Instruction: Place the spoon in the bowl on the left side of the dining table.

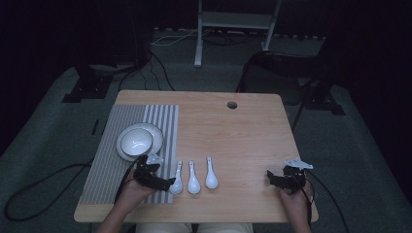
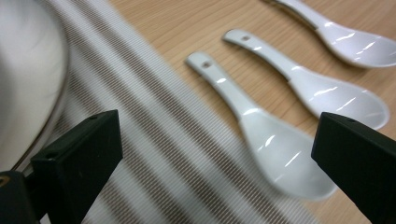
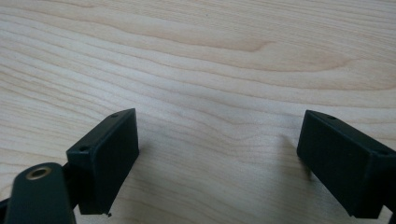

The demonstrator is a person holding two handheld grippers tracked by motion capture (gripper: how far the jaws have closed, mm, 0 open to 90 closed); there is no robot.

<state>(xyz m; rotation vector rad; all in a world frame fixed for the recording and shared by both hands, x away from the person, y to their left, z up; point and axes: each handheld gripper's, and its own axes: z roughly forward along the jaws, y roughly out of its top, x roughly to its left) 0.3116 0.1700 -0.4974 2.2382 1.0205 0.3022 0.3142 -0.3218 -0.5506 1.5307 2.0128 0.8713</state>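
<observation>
High view: a wooden tabletop [image 1: 243, 131] is seen from above, with a grey striped mat [image 1: 109, 160] laid along its left side. A white bowl [image 1: 136, 140] is set on a white plate [image 1: 154, 137] on that mat. Three white spoons are lined up side by side just right of the mat, handles pointing away from the person: the nearest spoon [image 1: 177, 179] lies at the mat's edge, the middle spoon [image 1: 193, 178] beside it, and the far spoon [image 1: 211, 174] on the right. The left tool [image 1: 167, 183] is held low over the mat's right edge, its tips close beside the nearest spoon's bowl end. The right tool [image 1: 268, 177] is held near the tabletop's right front, well apart from the spoons.

Left gripper view: the left tool [image 2: 215, 158] is spread wide, with nothing between its jaws. The nearest spoon [image 2: 261, 135] is seen between them, its bowl end partly on the mat [image 2: 154, 140] and its handle on bare wood. The middle spoon [image 2: 313, 84] and the far spoon [image 2: 345, 37] are seen beyond it, and the plate's rim [image 2: 32, 93] at the left edge.

Right gripper view: the right tool [image 3: 217, 158] is also spread wide and empty, held over bare wood grain [image 3: 210, 60].
</observation>
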